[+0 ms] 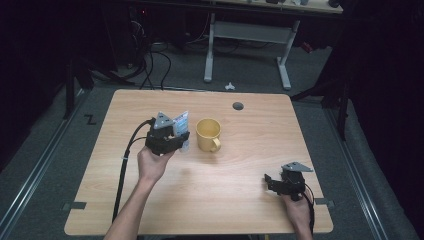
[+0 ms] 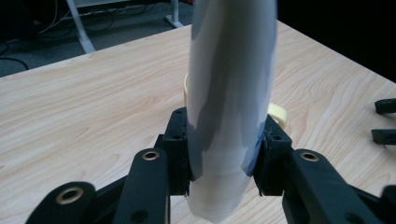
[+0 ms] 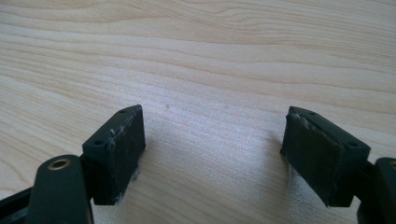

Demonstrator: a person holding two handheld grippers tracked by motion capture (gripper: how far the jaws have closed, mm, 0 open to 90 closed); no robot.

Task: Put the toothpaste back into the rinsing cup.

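My left gripper (image 1: 176,137) is shut on a white and blue pouch (image 1: 181,123), held upright just left of a yellow mug (image 1: 208,134) on the wooden table (image 1: 150,195). In the left gripper view the pouch (image 2: 231,93) rises between the two jaws and hides most of the mug, whose handle (image 2: 279,113) peeks out at its right. My right gripper (image 1: 270,181) rests low over the table near the front right corner, open. In the right gripper view its pads (image 3: 122,144) stand wide apart over bare wood.
A dark round grommet (image 1: 238,106) sits in the table near the far edge. Beyond the table stand a white desk frame (image 1: 247,35) and cables on the grey floor. The right gripper's jaws (image 2: 385,121) show at the right edge of the left gripper view.
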